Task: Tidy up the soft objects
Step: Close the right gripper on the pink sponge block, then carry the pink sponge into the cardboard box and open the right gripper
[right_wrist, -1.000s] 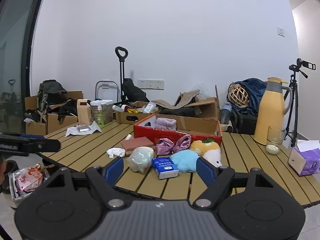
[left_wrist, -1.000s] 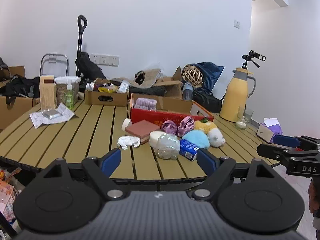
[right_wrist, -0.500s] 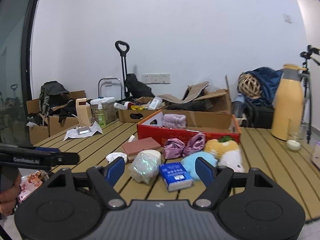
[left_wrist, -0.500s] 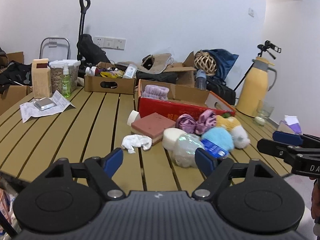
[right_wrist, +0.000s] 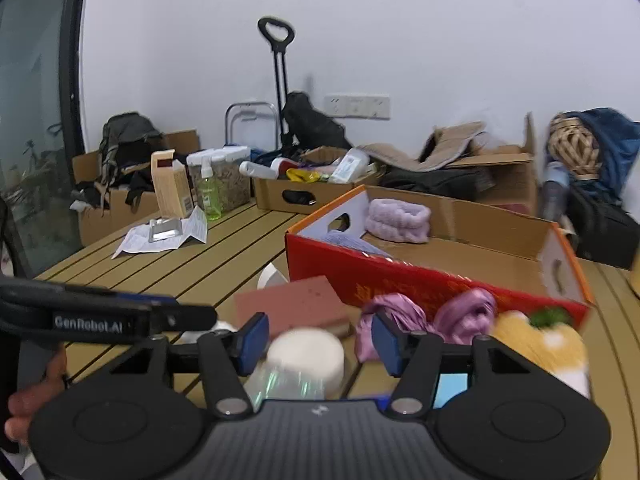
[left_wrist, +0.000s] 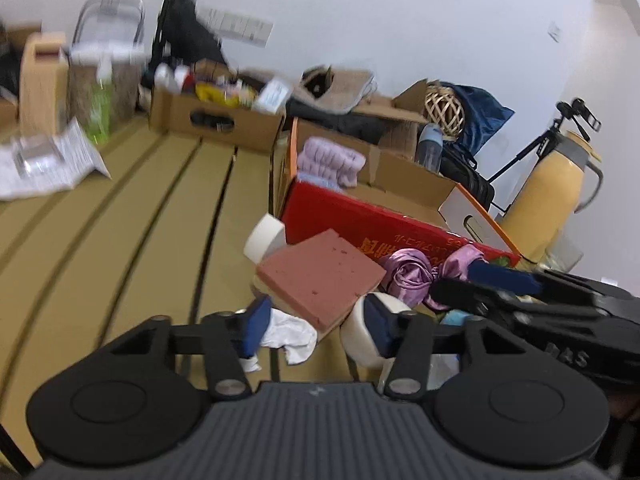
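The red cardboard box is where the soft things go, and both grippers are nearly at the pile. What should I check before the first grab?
1. Red cardboard box has free floor: ok.
2. Left gripper jaws closing, white crumpled cloth between them, not pressed: ok.
3. Right gripper jaws closing around the cream round sponge, no contact yet: ok.
4. Pink square sponge clear of the left fingers: cannot tell.
5. Grippers clear of each other: cannot tell.

Both tools' jaws closing, unclamped
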A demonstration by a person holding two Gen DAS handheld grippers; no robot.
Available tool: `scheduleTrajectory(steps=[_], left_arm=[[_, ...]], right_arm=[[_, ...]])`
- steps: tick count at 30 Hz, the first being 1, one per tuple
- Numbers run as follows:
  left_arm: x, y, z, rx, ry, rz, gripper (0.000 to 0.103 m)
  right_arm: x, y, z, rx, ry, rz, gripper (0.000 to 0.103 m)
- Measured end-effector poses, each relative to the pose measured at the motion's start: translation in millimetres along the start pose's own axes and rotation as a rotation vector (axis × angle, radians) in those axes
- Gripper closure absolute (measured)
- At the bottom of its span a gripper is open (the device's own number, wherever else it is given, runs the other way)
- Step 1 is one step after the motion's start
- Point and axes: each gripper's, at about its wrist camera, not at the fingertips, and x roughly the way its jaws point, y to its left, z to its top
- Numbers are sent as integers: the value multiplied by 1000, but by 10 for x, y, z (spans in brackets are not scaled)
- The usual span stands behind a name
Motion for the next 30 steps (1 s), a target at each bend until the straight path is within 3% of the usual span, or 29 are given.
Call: scheduleTrajectory(steps=[8, 13, 18, 22, 25, 30], left_arm=[[430, 243, 126, -161, 76, -39, 63], [546, 309, 138, -205, 80, -35, 64], [555, 310, 134, -216, 66, -32, 64], [531, 268, 156, -211, 66, -20, 67], [399, 187, 201, -196, 39, -14, 67], [-22, -30, 290, -159, -37, -41, 67]], right_arm=[[890, -243, 288, 57, 110, 106, 68], [1239, -376, 242, 126, 192, 157, 69], [1307, -456, 213, 155, 203, 198, 69], [1377, -594, 207, 254, 233, 259, 74], [1321, -548, 249, 244, 240, 237, 74], [853, -403, 452, 199, 137, 220, 75]])
